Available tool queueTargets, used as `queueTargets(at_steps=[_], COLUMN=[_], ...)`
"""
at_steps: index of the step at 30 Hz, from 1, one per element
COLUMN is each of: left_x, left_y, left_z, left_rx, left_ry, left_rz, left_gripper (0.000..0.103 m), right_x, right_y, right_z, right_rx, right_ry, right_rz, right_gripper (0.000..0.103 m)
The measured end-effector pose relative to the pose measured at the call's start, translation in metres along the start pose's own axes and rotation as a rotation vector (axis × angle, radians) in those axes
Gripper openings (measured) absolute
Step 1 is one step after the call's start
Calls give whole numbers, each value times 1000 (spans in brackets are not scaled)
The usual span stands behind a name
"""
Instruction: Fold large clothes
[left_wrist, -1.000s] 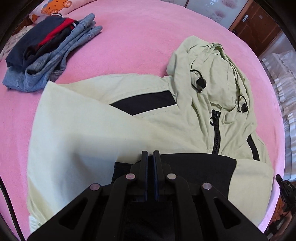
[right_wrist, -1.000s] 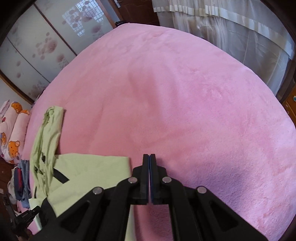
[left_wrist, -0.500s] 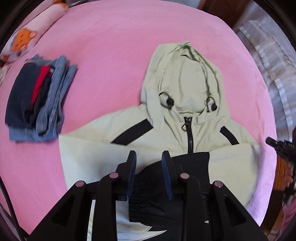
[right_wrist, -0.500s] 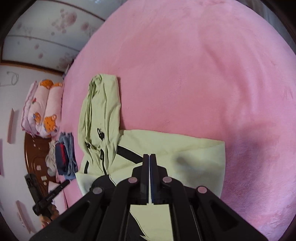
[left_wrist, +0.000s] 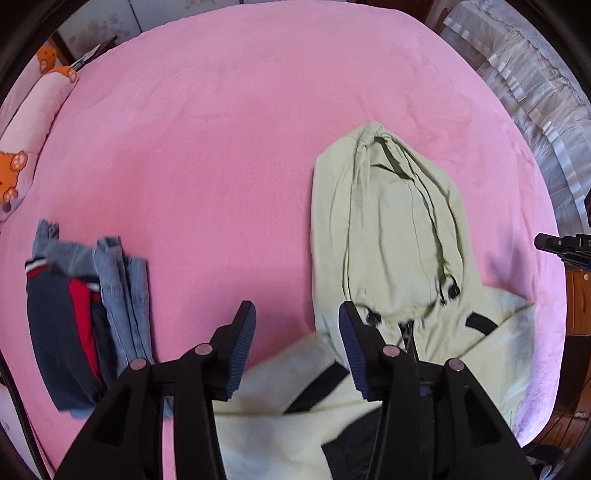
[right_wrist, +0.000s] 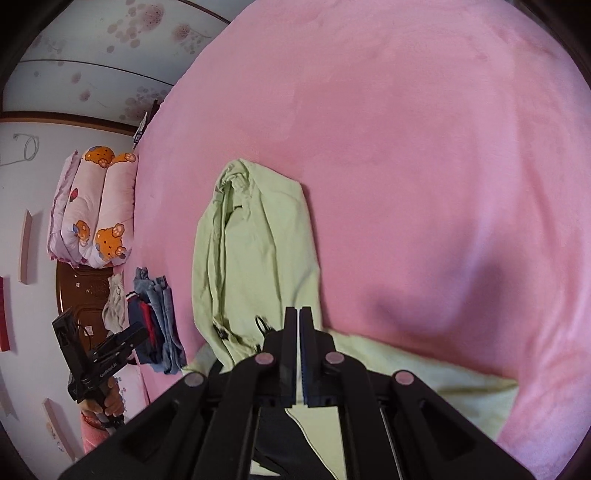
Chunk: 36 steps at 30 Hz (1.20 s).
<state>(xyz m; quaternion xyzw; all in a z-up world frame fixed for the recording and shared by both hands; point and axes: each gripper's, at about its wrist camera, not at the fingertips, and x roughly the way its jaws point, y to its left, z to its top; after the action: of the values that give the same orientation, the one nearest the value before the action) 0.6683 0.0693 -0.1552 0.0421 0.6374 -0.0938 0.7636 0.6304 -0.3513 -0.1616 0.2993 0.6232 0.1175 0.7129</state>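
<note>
Jacket (left_wrist: 388, 229) below open left gripper (left_wrist: 297, 314), unheld.

Pale green hooded jacket (left_wrist: 384, 221) — black trim, sleeves folded in — flat on pink bed, hood extended.

Soft daylight, no glare; strong fisheye bending (dark corners); motion blur along lower edges.

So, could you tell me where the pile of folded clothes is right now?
The pile of folded clothes lies at the left of the left wrist view on the pink bed, apart from the green hooded jacket at the right.
</note>
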Motion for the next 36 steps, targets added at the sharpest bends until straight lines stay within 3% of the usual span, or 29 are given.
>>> queueTargets(at_steps=[4, 8, 11, 13, 14, 19, 30, 31, 33, 34, 36], left_x=[22, 52, 77, 94, 102, 136, 168, 170, 172, 174, 174], left_y=[-1, 1, 3, 5, 5, 8, 9, 8, 4, 1, -3], left_z=[32, 49, 51, 51, 51, 52, 63, 64, 65, 66, 69], left_rx=[-2, -51, -76, -92, -98, -135, -283, -293, -287, -281, -274], left_ry=[-16, -60, -82, -82, -84, -97, -162, -170, -180, -176, -185], left_rz=[17, -37, -71, -91, -96, -167, -291, -294, -303, -326, -326], left_gripper=[47, 57, 57, 57, 58, 58, 57, 54, 21, 13, 8], right_x=[33, 66, 86, 93, 97, 114, 129, 129, 129, 129, 129], right_y=[11, 23, 25, 24, 24, 17, -1, 0, 2, 3, 8], right_z=[24, 32, 35, 38, 39, 45, 50, 49, 48, 47, 47], right_rx=[-50, -145, -188, -205, -227, -276, -221, -225, -223, -221, -237], right_ry=[-31, -10, -28, -66, -100, -173, -252, -265, -284, -287, -282], right_rz=[-71, -66, -40, -49, -69, -89, 43, 46, 54, 58, 67], right_gripper=[1, 2, 18, 36, 38, 39, 39, 38, 29, 25, 11])
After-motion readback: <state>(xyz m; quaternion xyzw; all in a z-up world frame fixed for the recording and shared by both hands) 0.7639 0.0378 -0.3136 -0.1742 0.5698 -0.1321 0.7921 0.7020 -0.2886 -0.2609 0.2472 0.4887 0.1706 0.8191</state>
